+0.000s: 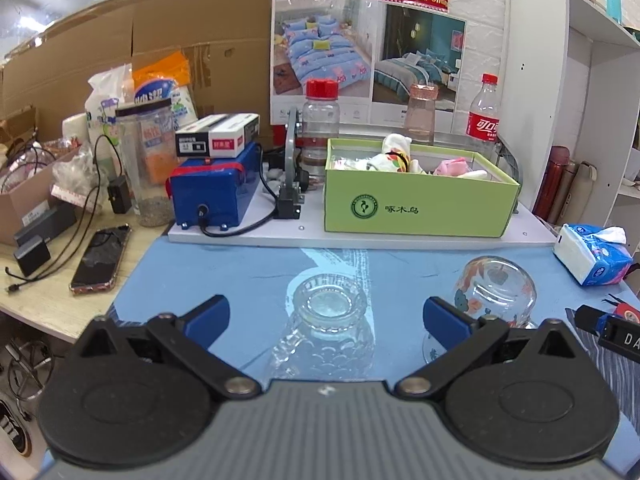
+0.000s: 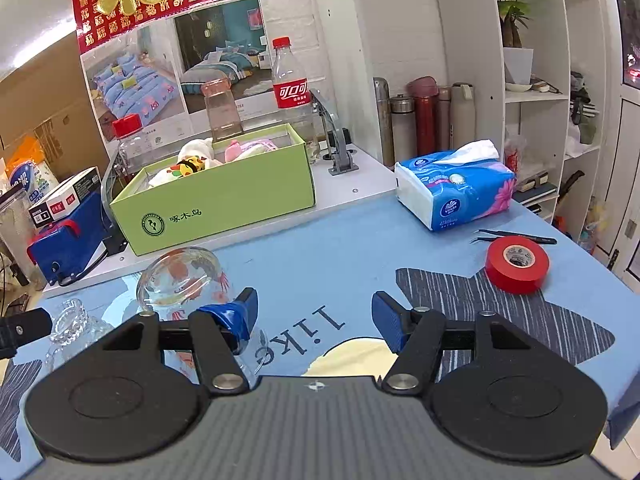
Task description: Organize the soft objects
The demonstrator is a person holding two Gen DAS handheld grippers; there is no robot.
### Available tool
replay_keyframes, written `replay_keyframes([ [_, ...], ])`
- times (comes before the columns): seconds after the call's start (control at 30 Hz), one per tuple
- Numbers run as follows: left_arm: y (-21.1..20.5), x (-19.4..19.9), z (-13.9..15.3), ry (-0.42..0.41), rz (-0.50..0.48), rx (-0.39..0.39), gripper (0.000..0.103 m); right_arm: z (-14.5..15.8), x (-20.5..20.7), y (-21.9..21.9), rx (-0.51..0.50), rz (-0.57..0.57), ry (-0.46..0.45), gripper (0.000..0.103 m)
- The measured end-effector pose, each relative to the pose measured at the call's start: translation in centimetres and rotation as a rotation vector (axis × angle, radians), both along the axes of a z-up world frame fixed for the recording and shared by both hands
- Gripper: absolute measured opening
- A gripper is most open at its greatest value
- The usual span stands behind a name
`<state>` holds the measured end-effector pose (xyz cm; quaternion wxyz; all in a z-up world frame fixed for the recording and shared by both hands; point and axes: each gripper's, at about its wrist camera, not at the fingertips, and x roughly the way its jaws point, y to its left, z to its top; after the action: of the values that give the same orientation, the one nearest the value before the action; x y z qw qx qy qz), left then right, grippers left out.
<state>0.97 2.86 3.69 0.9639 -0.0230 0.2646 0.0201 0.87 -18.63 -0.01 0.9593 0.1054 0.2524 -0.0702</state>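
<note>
**Both grippers open above the blue cloth; soft items in the green box**

The left gripper [image 1: 326,316] hovers with its fingers spread wide and nothing between them, over an upturned glass mug [image 1: 328,312] on the blue cloth [image 1: 240,272]. The right gripper [image 2: 314,316] is likewise spread and empty. A painted glass [image 2: 182,276] stands upside down just beside its left finger (contact cannot be judged). The soft items [image 2: 192,160], white, yellow and pink, lie inside the green box [image 2: 224,200] on the white board [image 2: 360,184] behind the cloth. A tissue pack [image 2: 456,192] and a red tape roll [image 2: 516,264] lie to the right.
</note>
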Motion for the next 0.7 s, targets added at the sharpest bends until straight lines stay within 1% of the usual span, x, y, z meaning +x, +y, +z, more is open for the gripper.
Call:
replay_keyframes([
  [0.07,-0.3,0.0,0.0,-0.014,0.008,0.029,0.103,0.0,0.0,-0.1,-0.008,-0.009,0.001,0.049],
  [0.13,-0.4,0.0,-0.2,-0.025,0.021,0.037,0.103,-0.1,0.2,-0.3,-0.011,-0.023,0.004,0.049],
  [0.33,0.0,-0.3,-1.2,-0.005,0.027,0.023,0.103,-1.6,0.7,-0.6,-0.014,-0.041,0.034,0.050],
  [0.47,0.3,-0.6,-1.6,0.013,0.000,-0.023,0.103,-2.8,0.4,-0.5,-0.022,-0.030,0.048,0.050],
  [0.53,-0.1,-0.5,-1.7,0.028,-0.015,-0.007,0.103,-3.2,0.5,-0.2,-0.048,-0.029,0.071,0.050],
  [0.6,-0.6,-0.8,-1.7,0.014,-0.013,0.027,0.103,-3.5,0.4,0.1,-0.075,-0.038,0.082,0.050],
  [0.7,-1.3,-1.3,-1.5,-0.006,-0.024,0.053,0.103,-3.5,0.3,-0.1,-0.058,-0.033,0.083,0.050],
])
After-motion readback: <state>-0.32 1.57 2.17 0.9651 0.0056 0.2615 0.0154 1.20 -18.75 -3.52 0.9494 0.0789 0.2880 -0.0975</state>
